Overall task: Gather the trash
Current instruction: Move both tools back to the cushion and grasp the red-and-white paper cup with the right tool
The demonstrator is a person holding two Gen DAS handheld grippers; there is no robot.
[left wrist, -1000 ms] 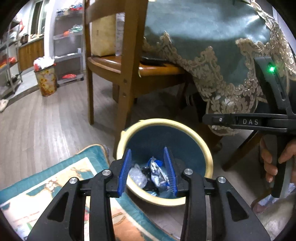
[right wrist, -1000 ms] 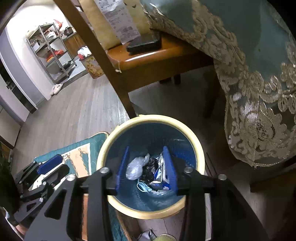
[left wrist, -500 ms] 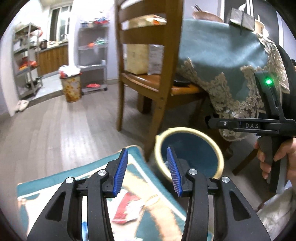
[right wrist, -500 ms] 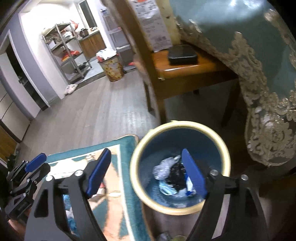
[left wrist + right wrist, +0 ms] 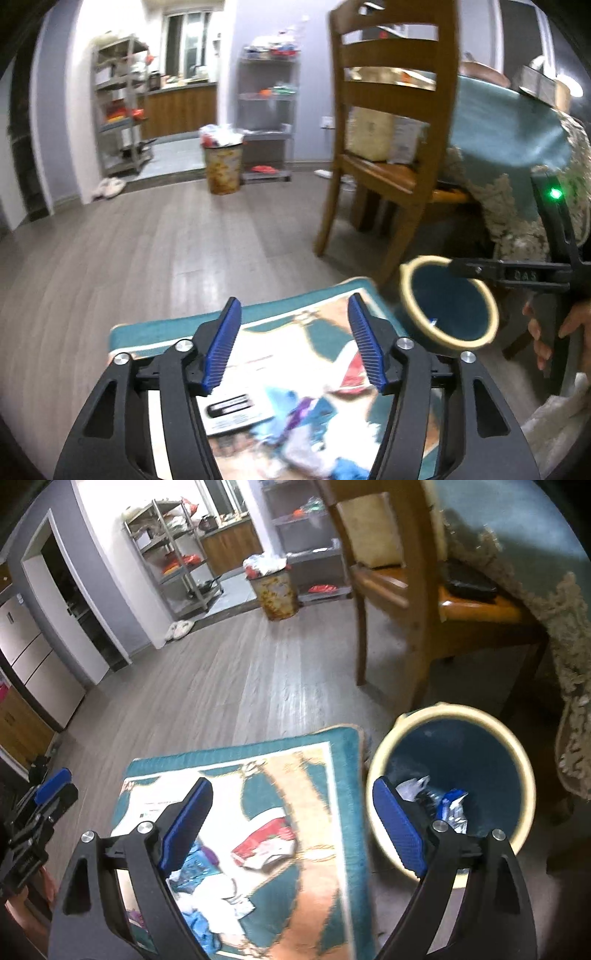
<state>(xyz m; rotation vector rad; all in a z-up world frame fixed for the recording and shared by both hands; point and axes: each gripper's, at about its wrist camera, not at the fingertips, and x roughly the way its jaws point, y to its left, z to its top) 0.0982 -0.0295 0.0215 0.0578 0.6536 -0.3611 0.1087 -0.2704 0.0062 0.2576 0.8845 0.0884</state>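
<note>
Holding both grippers above the teal and tan patterned rug (image 5: pixel 314 775), we have nothing between either pair of jaws. Our left gripper (image 5: pixel 295 347) has just been opening and its blue ribbed pads now stand moderately apart, empty, over the rug's near end. Our right gripper (image 5: pixel 291 827) has also just been opening and its jaws are spread wide, one pad over the rug and the other over the rim of the round blue wastebasket with a cream rim (image 5: pixel 517 753). That wastebasket stands on the grey wood-plank floor (image 5: pixel 229 672) just beside the rug's right edge, next to a leg of the brown wooden ladder-back chair (image 5: pixel 391 122). Inside the wastebasket lie crumpled plastic and a blue and silver wrapper (image 5: pixel 450 805). The trash not yet collected lies on the rug below our grippers: a red and white wrapper (image 5: pixel 266 842) near the middle, a loose heap of white and blue scraps (image 5: pixel 207 901) toward the near left, and a white printed card with a black bar (image 5: pixel 229 406) seen under the left gripper. The left wrist view is blurred, so we cannot tell the smaller scraps apart. A teal tablecloth with beige lace trim (image 5: pixel 509 125) hangs beside the chair.
</note>
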